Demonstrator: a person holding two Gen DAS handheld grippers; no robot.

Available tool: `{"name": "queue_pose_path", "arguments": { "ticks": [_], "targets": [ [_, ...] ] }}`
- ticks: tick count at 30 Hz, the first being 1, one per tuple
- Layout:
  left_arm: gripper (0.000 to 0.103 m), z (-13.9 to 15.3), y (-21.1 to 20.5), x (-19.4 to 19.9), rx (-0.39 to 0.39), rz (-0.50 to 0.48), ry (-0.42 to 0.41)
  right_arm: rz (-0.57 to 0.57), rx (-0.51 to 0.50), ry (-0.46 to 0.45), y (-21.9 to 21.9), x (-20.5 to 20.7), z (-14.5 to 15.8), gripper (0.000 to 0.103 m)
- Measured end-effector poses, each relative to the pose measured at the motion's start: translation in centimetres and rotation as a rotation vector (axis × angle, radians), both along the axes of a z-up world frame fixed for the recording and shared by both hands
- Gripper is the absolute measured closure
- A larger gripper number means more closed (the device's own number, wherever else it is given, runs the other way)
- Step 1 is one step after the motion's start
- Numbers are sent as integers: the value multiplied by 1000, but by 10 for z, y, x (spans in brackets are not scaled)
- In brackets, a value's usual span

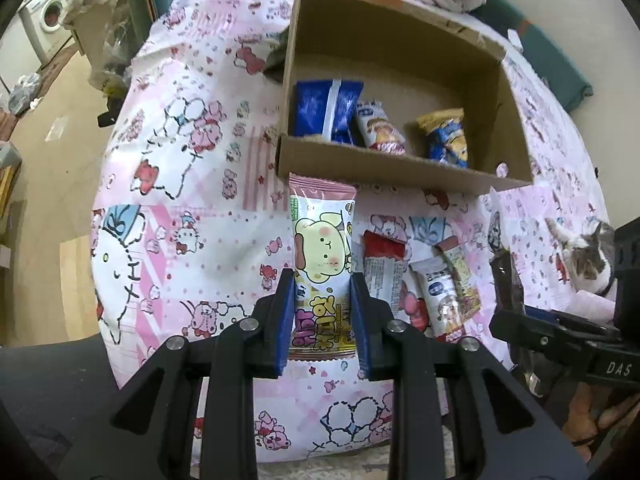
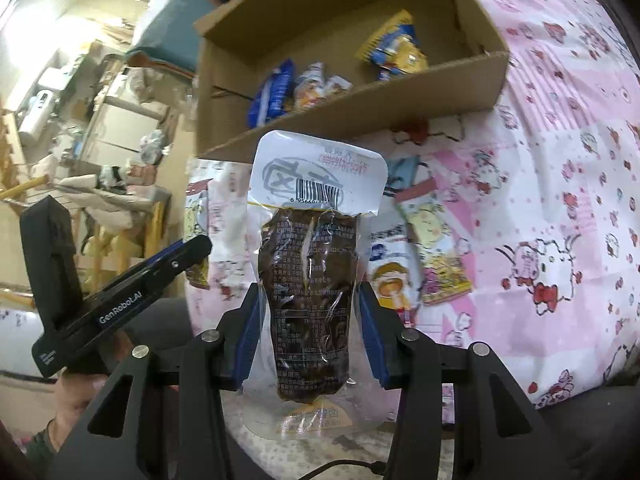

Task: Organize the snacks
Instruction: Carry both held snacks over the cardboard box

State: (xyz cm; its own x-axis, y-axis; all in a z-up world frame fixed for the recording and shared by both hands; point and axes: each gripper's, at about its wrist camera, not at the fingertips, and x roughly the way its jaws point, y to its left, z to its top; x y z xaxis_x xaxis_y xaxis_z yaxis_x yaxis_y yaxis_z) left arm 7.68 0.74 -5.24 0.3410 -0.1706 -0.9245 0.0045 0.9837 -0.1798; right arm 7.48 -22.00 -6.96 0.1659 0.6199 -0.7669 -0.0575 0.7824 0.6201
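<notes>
Left wrist view: the left gripper pinches a pink puppy-print snack packet between its blue pads, above the pink cartoon cloth. Beyond it, the cardboard box holds 3 snacks; 3 more packets lie on the cloth just right of the held packet.

Right wrist view: the right gripper clamps a clear vacuum pouch of dark food, upright before the box. The left gripper shows at the left edge.
</notes>
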Motion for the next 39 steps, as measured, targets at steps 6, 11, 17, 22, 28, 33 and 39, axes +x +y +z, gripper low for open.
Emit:
{"name": "queue_pose_path", "arguments": {
  "ticks": [6, 11, 17, 22, 28, 33, 39],
  "targets": [
    [80, 35, 9, 6, -15, 22, -92, -9, 69, -87, -3, 5, 23, 55],
    [80, 59, 11, 23, -9, 29, -148, -44, 95, -142, -13, 14, 37, 55],
    [80, 73, 5, 46, 0, 14, -180, -93, 73, -174, -27, 37, 46, 55],
    [80, 77, -7, 61, 9, -11, -194, -112, 58, -204, -31, 56, 52, 55],
    [80, 78, -20, 81, 3, -36, -205, -133, 23, -242, -37, 80, 57, 55],
    [80, 77, -29, 101, 6, -50, -212, -147, -35, -253, -44, 105, 57, 55],
    [80, 63, -39, 126, 24, -70, -194, -142, -100, -244, -43, 128, 46, 55]
  ]
}}
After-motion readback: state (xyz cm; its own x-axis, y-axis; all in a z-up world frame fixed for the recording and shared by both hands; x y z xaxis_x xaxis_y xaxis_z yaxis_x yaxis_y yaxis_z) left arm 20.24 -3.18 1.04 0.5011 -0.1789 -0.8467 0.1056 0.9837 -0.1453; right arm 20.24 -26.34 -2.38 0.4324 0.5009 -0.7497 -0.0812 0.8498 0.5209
